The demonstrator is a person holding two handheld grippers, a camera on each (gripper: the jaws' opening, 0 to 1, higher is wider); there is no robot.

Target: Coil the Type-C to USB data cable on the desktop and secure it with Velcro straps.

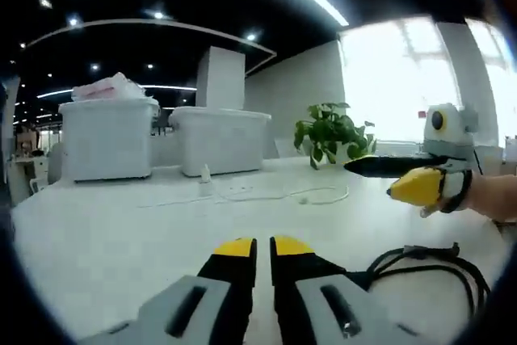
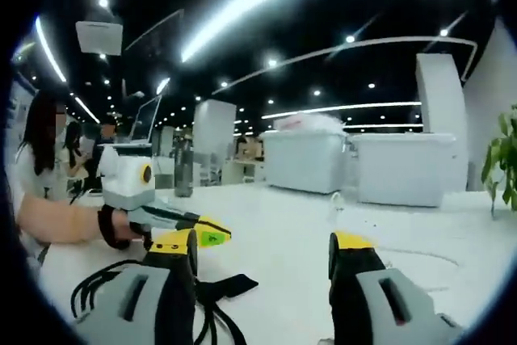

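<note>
Two hand-held grippers hover over a white desk (image 1: 105, 232) before any grasp is made. The left gripper (image 1: 262, 250) has its yellow-tipped black jaws drawn together on nothing, while the right gripper (image 2: 263, 252) holds its jaws wide apart, likewise empty.

A black cable (image 1: 436, 268), already lying in loose loops with a flat dark strap-like tab (image 2: 230, 286) trailing from it, rests on the desk just right of the left jaws and under the left jaw of the right gripper. A thin white cable (image 1: 266, 195) snakes across the desk well ahead of the left jaws, uncoiled; which of the two is the Type-C lead cannot be told.

The coiling step appears barely begun, and the next move likely calls for one gripper to pin the loops while the other gathers the slack.

Beyond stand two translucent plastic storage bins (image 1: 109, 139), smooth and boxy, and a leafy potted plant (image 1: 331, 133). The desk is matte and even.
</note>
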